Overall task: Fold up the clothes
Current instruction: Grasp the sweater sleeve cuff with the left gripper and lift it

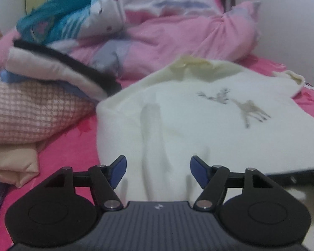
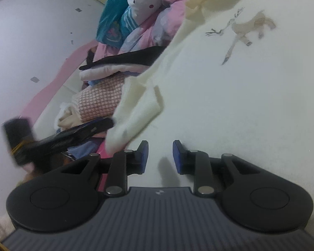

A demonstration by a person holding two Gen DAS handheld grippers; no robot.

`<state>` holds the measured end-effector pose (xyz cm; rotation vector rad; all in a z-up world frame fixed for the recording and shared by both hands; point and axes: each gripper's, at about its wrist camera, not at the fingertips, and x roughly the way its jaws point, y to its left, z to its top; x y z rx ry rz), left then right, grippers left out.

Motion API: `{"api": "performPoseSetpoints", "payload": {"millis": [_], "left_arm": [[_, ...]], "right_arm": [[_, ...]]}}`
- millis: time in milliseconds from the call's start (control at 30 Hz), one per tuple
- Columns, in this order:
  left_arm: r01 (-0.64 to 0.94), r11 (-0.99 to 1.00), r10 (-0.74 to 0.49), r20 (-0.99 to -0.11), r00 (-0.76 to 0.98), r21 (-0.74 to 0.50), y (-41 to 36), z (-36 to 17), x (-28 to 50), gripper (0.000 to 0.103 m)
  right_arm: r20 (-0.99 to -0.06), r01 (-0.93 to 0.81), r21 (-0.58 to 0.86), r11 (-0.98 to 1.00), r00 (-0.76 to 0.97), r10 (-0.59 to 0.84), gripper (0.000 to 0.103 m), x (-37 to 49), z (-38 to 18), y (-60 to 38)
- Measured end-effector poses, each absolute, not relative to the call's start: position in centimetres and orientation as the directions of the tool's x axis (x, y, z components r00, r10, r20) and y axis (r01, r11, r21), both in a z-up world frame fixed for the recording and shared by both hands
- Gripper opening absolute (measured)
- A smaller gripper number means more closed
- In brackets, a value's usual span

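**Cream top lying spread on the bed, both grippers empty**

Blue-padded fingers (image 1: 119, 170) of the left gripper (image 1: 158, 172) are standing wide apart over the near hem of the cream sweater (image 1: 198, 129), gripping nothing, probably lining up for a fold. Left of it, a stack of folded clothes (image 1: 37, 108) is sitting on the pink bedsheet (image 1: 69, 150), likely finished pieces. Further right, the deer print (image 1: 249, 110) is facing up, so the garment is lying front-up. In its own view, the right gripper (image 2: 160, 156) is hovering narrowly open over the fabric, pinching no cloth
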<state>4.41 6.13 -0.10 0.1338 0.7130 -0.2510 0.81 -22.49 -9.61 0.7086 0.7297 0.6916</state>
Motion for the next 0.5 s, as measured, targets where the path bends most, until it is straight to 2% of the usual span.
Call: {"api": "performPoseSetpoints", "payload": {"millis": [67, 133, 167, 267, 300, 400, 500], "left_arm": [[0.278, 0.960, -0.196, -0.666, 0.720, 0.018, 6.1, -0.3, 6.1, 0.067], [0.294, 0.956, -0.205, -0.670, 0.713, 0.020, 5.7, -0.7, 7.6, 0.059], [0.307, 0.951, -0.201, -0.685, 0.700, 0.034, 5.3, -0.9, 8.3, 0.052], [0.325, 0.944, -0.178, -0.726, 0.664, 0.065, 4.3, -1.7, 9.8, 0.022], [0.326, 0.942, -0.169, -0.729, 0.663, 0.078, 4.0, -1.8, 9.9, 0.016], [0.303, 0.947, -0.147, -0.690, 0.709, 0.110, 3.9, -1.1, 9.1, 0.011], [0.231, 0.960, -0.095, -0.586, 0.805, 0.161, 4.8, 1.3, 7.5, 0.011]], "right_arm": [[-0.338, -0.312, 0.762, 0.567, 0.555, 0.760, 0.025, 0.8, -9.7, -22.4], [-0.335, -0.319, 0.759, 0.568, 0.556, 0.761, 0.025, 0.8, -9.7, -22.3], [-0.336, -0.322, 0.755, 0.571, 0.557, 0.759, 0.025, 0.8, -9.7, -22.2], [-0.339, -0.331, 0.746, 0.579, 0.559, 0.757, 0.025, 0.8, -9.6, -22.1], [-0.340, -0.332, 0.745, 0.579, 0.558, 0.757, 0.025, 0.8, -9.6, -22.1], [-0.339, -0.335, 0.744, 0.578, 0.557, 0.759, 0.025, 0.8, -9.6, -22.1], [-0.338, -0.337, 0.743, 0.578, 0.556, 0.759, 0.025, 0.8, -9.6, -22.1]]}}
